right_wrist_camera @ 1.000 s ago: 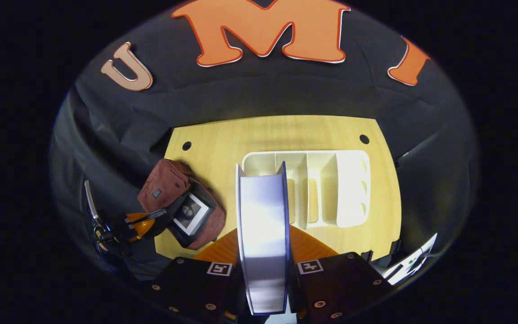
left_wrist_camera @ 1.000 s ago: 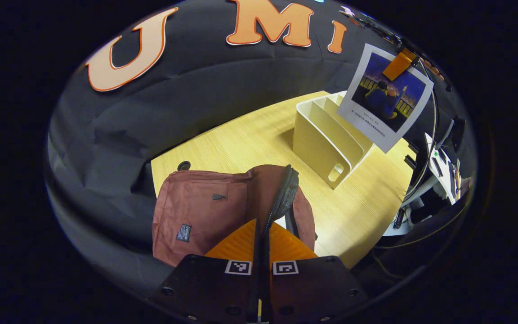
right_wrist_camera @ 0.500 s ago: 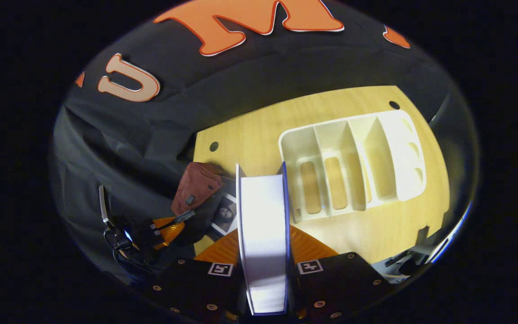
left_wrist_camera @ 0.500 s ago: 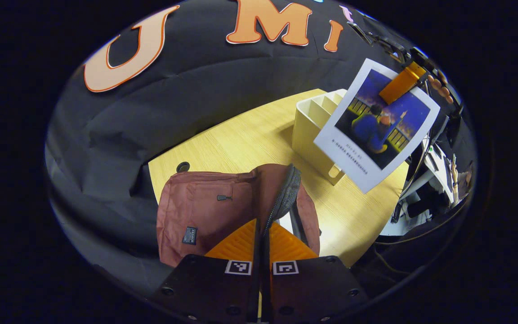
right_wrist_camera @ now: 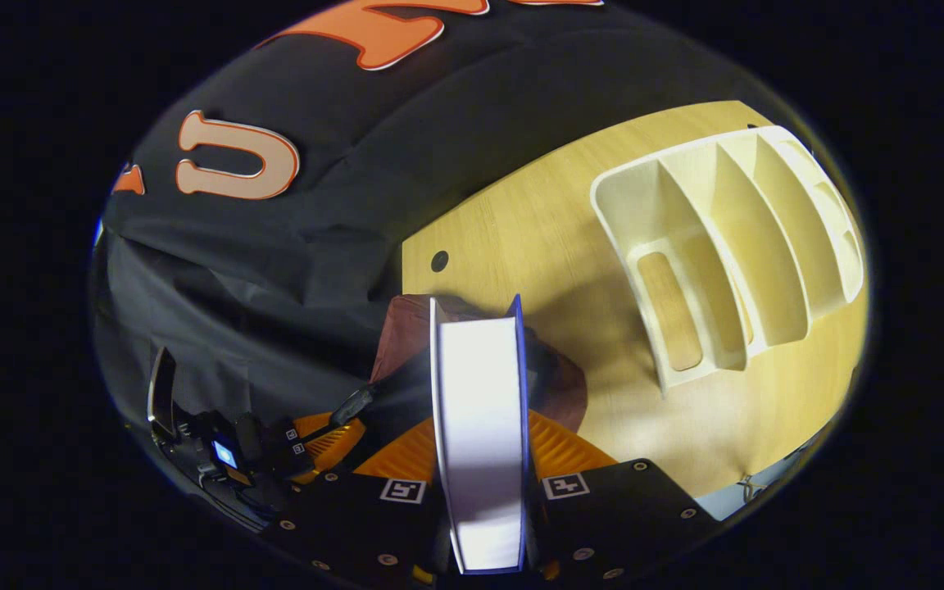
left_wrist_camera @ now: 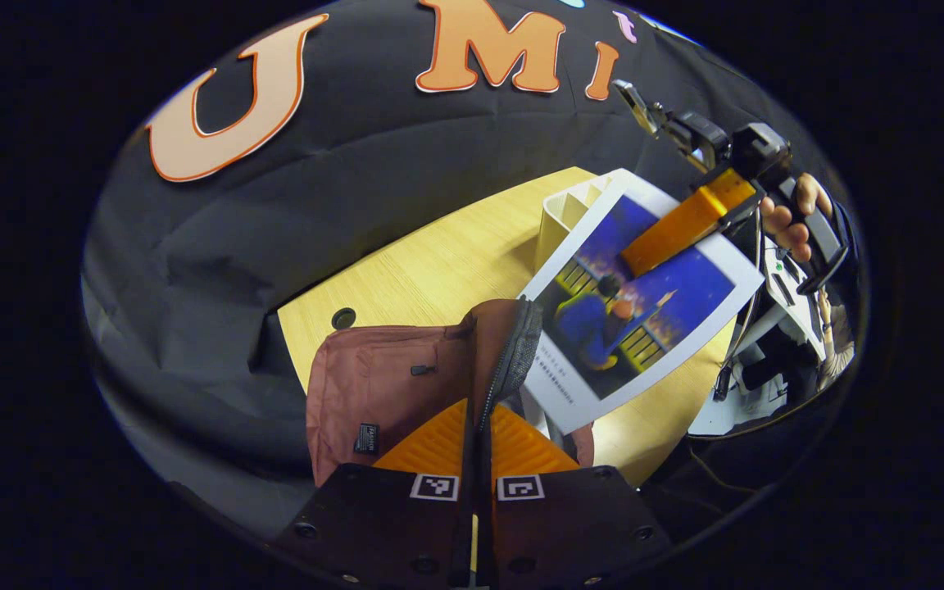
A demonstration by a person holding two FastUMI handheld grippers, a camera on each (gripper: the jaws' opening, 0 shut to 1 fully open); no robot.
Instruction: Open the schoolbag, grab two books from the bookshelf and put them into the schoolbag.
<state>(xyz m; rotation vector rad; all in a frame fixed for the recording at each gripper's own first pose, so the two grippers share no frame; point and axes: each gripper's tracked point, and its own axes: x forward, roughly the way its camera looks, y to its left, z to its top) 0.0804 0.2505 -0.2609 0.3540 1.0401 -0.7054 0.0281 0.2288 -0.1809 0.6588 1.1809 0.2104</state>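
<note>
Table (left_wrist_camera: 439, 262) of pale wood carries everything, and the risks run from the big things down to the small.

Ahead and to the right of the right gripper (right_wrist_camera: 480, 459) stands the bookshelf (right_wrist_camera: 734, 246), its slots looking bare, so it poses little hazard now beyond a knock from a swinging elbow.

The schoolbag (left_wrist_camera: 374, 385) lies directly ahead of the left gripper (left_wrist_camera: 476, 434), whose fingers are clenched on the zippered edge of the flap (left_wrist_camera: 513, 352), holding the mouth up. In the right gripper view the bag (right_wrist_camera: 406, 336) sits just beyond the book's far edge. If that pinch slips on the thin fabric, the flap would likely drop across the opening and the book would land on top of the bag instead of inside.

The book (right_wrist_camera: 480, 442) is grasped between the right gripper's fingers, page edges toward the camera. From the left gripper view its cover (left_wrist_camera: 636, 303) hangs tilted, just right of the raised flap, its lower corner near the opening. I judge the main danger is that corner catching on the zipper or the flap, which could twist the book in the grip or drag the soft bag across the table. Another book already seems to lie inside, though it is hard to tell, and could block a shallow entry.
</note>
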